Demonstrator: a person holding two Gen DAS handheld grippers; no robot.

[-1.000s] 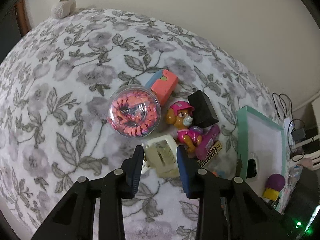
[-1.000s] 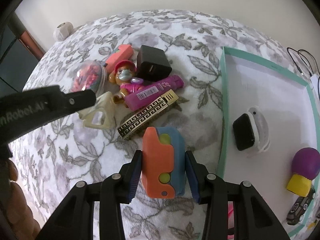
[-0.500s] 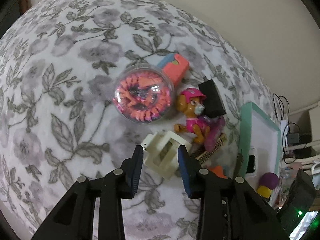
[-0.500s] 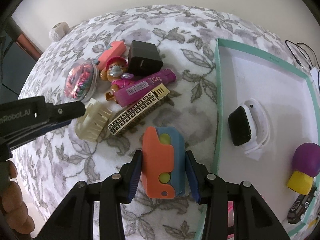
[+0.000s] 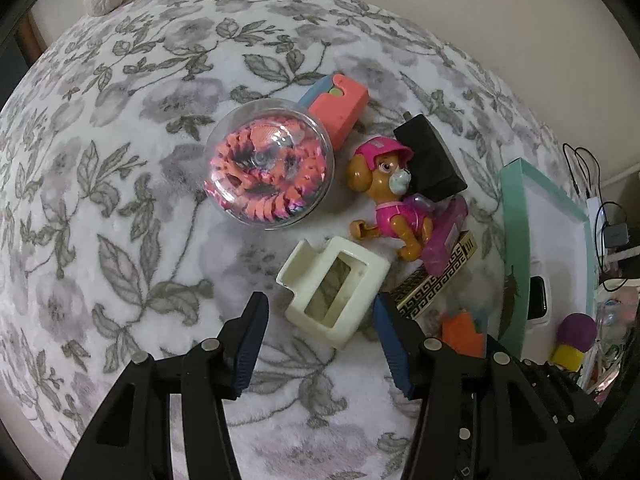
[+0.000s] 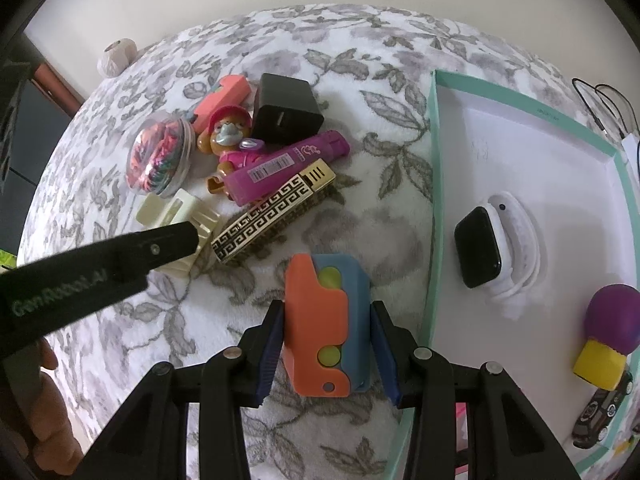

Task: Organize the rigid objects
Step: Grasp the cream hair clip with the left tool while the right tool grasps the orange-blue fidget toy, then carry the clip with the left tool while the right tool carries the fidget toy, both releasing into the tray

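My right gripper (image 6: pixel 326 344) is shut on an orange and blue toy block (image 6: pixel 322 322), held above the floral cloth just left of the teal tray (image 6: pixel 434 184). My left gripper (image 5: pixel 320 326) is open, its fingers on either side of a cream hair claw clip (image 5: pixel 334 284), which lies on the cloth; the clip also shows in the right wrist view (image 6: pixel 180 216). The tray holds a smartwatch (image 6: pixel 480 246), a purple and yellow toy (image 6: pixel 608 332) and a small toy car (image 6: pixel 602 412).
A pile lies on the cloth: a clear ball with a pink toy inside (image 5: pixel 268 168), a second orange and blue block (image 5: pixel 338 106), a dog figure (image 5: pixel 388 196), a black charger (image 5: pixel 432 164), a pink tube (image 6: pixel 284 168) and a gold patterned lighter (image 6: pixel 272 216). Cables lie beyond the tray.
My left gripper has opened wider and now straddles the cream clip. My right gripper, still holding the block, has drifted slightly toward the tray.
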